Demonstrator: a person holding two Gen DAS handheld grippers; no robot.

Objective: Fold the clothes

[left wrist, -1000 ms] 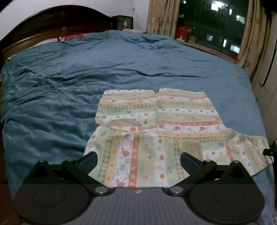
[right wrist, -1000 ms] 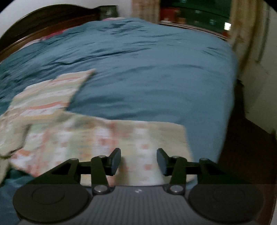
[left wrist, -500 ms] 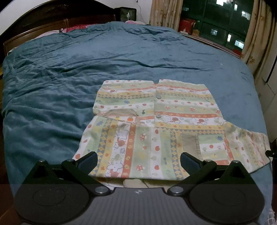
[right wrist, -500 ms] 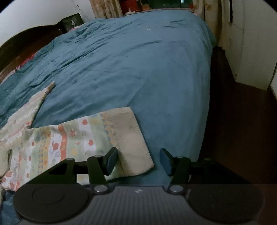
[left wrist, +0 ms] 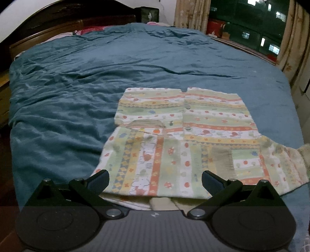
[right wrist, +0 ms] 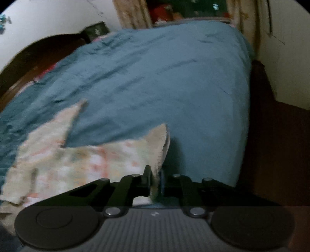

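While the teal blanket [left wrist: 96,93] covers nearly the whole bed, a dark wooden headboard [left wrist: 58,21] rises at the far end w/ a small dark box [left wrist: 147,14] beside it, and patterned curtains [left wrist: 189,14] frame a night window [left wrist: 246,23] on the far right. Nothing sits on or in front of the garment. The striped kids' shirt [left wrist: 186,139] lies flat on the near-right part of the blanket, button placket up, near sleeve folded across the body, other sleeve [left wrist: 286,164] stretched toward the right edge. Left gripper [left wrist: 155,179] hangs just over the shirt's near edge, jaws wide apart, pads not pressing any cloth. Right gripper [right wrist: 155,182] has just been closing: jaws now together, clamped on the sleeve cuff [right wrist: 158,147], which stands up off the blanket above the fingertips. Right view is blurred, so finer detail of the pinch is unclear.
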